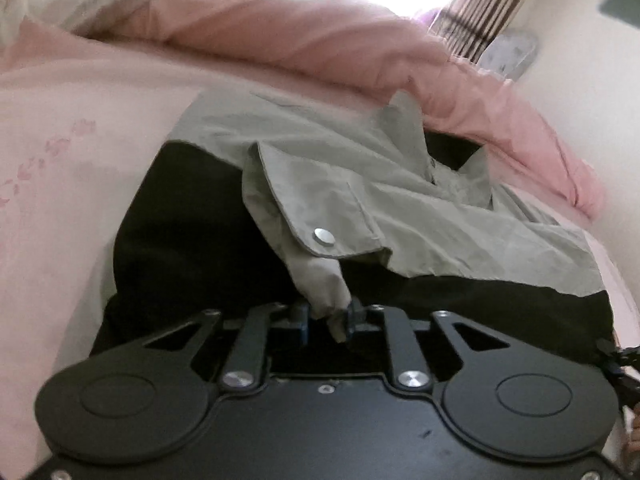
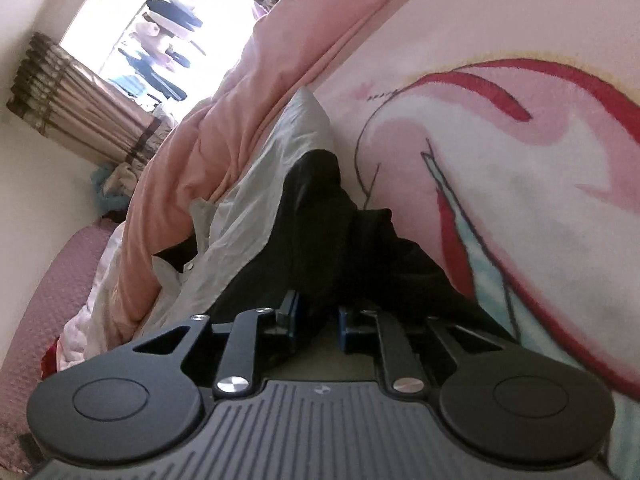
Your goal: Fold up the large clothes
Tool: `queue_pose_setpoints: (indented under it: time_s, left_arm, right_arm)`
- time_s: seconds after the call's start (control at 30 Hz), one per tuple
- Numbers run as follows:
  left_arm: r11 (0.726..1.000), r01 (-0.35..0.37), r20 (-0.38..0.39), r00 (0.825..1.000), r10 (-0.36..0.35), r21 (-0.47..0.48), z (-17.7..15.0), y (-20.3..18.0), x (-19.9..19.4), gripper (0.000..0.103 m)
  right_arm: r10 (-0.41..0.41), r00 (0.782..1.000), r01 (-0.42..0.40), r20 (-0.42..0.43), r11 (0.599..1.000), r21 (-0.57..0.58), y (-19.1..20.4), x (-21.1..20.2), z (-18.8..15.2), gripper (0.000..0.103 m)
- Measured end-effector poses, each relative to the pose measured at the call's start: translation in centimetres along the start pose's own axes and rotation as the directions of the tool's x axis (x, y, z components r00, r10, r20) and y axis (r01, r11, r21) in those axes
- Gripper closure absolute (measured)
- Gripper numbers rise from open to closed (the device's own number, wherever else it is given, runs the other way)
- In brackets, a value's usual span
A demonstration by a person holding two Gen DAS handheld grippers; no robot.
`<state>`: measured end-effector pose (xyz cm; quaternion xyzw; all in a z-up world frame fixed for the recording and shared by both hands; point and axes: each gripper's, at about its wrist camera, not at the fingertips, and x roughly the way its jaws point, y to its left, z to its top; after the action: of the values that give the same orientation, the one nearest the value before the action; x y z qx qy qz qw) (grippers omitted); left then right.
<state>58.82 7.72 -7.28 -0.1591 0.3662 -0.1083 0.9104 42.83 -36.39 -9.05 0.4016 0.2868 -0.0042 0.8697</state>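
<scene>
A large jacket, pale grey-green on top and black below, lies on the pink bed sheet (image 1: 80, 208). In the left wrist view its grey part (image 1: 400, 208) shows a collar and a cuff with a silver snap (image 1: 323, 236). My left gripper (image 1: 329, 318) is shut on the grey sleeve end. In the right wrist view the jacket's black part (image 2: 344, 240) runs up between the fingers, with grey cloth (image 2: 256, 208) to its left. My right gripper (image 2: 316, 320) is shut on a fold of the black cloth.
A rolled pink duvet (image 1: 320, 36) lies along the far side of the jacket, also in the right wrist view (image 2: 208, 152). A sheet with a red and teal print (image 2: 520, 184) is at right. Striped curtains (image 2: 76, 108) and a bright window stand beyond.
</scene>
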Motion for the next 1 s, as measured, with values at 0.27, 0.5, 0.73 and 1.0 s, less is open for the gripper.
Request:
queue_pose_setpoints:
  time_s: [0.27, 0.5, 0.73, 1.0]
  left_arm:
    - [0.983, -0.133, 0.149, 0.982, 0.114, 0.125, 1.9, -2.7, -6.1, 0.049]
    - [0.975, -0.04, 0.098, 0.995, 0.019, 0.217, 2.6, -6.2, -2.4, 0.043]
    - [0.962, -0.104, 0.035, 0.995, 0.098, 0.253, 1.0, -4.4, 2.4, 0.04]
    - [0.973, -0.056, 0.054, 0.998, 0.045, 0.225, 2.0, -4.7, -1.6, 0.042]
  right_arm:
    - [-0.106, 0.982, 0.147, 0.154, 0.949, -0.281, 5.8, -5.7, 0.7, 0.059]
    - [-0.096, 0.962, 0.219, 0.255, 0.829, -0.515, 10.2, 0.8, 1.7, 0.069]
    - [-0.247, 0.943, 0.328, 0.222, 0.792, -0.515, 7.0, 6.8, 2.5, 0.088]
    - [-0.175, 0.953, 0.28, 0.246, 0.816, -0.505, 8.1, 2.8, 1.3, 0.076]
